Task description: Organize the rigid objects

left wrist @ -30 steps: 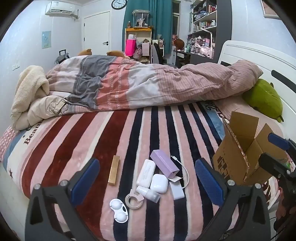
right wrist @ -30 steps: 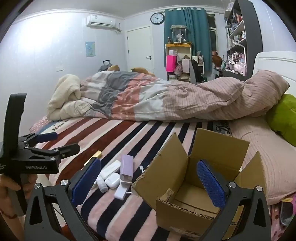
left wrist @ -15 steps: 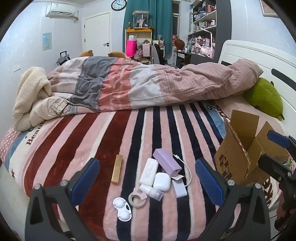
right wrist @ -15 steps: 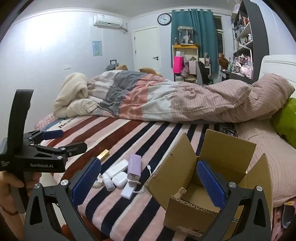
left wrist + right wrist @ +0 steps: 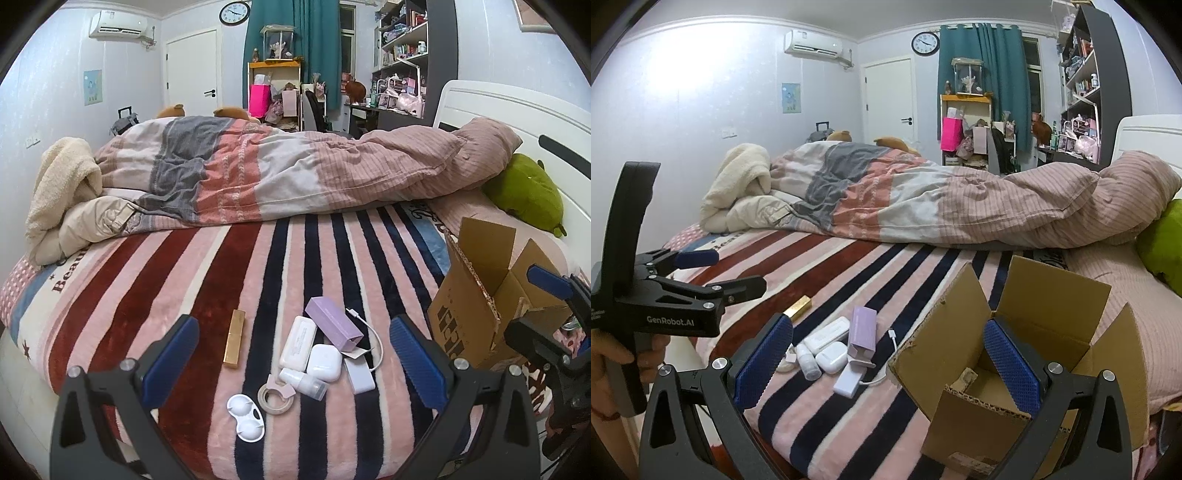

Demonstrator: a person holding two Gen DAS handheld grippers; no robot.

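Both the left gripper and right gripper hover spread wide, empty; next, grab the earbud case ahead for the cardboard box.

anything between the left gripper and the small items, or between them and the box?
Nothing visible blocks the left gripper: it's open, with the pile straight ahead on the blanket. Toward the box, only its near flap stands up facing the pile; items would likely need lifting over it.
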